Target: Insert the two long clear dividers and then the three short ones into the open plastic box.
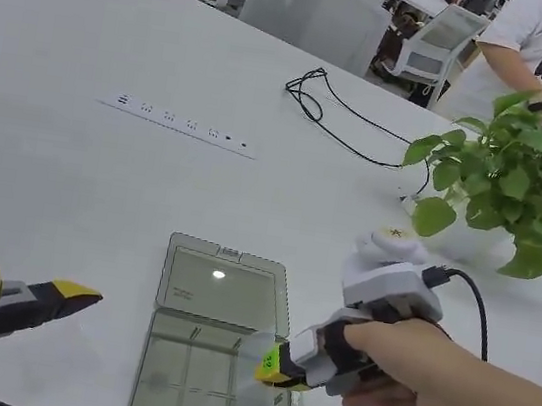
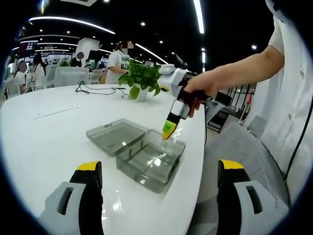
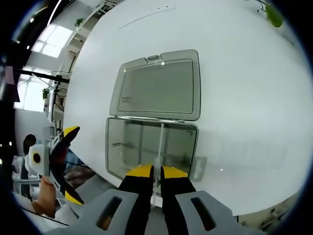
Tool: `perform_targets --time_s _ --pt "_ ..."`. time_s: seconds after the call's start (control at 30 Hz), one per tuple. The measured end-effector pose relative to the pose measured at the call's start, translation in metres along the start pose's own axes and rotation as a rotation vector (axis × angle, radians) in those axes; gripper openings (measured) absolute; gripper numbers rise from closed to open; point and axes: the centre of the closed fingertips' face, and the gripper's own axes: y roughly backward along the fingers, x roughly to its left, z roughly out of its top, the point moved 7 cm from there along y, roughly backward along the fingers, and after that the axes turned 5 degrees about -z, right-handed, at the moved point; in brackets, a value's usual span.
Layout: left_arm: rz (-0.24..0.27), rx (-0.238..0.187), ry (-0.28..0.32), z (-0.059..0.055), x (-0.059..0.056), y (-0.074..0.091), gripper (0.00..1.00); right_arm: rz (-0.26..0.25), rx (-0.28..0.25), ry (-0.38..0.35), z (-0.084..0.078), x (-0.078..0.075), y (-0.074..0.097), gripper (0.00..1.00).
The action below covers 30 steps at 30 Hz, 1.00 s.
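In the head view the open plastic box (image 1: 224,287) lies on the white table (image 1: 71,185), with its lid folded flat beyond the base. My right gripper (image 1: 271,365) hangs over the right part of the base. Its jaws are pinched almost closed on a clear divider (image 1: 252,392), which hangs from the tips down into the base. My left gripper (image 1: 81,296) waits off to the left of the box, well clear of it.

In the left gripper view my left jaws are spread wide with nothing between them. The box lies ahead, and the right gripper's yellow tip is over its far side.

In the right gripper view I look down along the nearly shut jaws. The divider shows edge-on as a thin line running from my tips across the base toward the hinge. Faint lines on either side of it may be dividers already in or only slots — I cannot tell which. A small clear piece (image 3: 198,169) lies just beside the base's right wall.

I judge the step in hand to be seating this divider, though I cannot tell whether it is a long or a short one. Next I need to keep it upright, line its ends up with the wall grooves and press straight down — then let go.
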Motion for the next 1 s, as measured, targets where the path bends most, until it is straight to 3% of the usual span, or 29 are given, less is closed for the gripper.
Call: perform_targets --time_s 0.33,1.0 --pt "-0.001 0.013 -0.002 -0.001 0.002 0.000 1.00 -0.002 -0.034 0.102 0.001 0.010 -0.006 0.09" --pt "0.009 0.020 0.001 0.001 0.002 0.002 1.00 -0.006 -0.053 0.143 -0.003 0.006 -0.026 0.11"
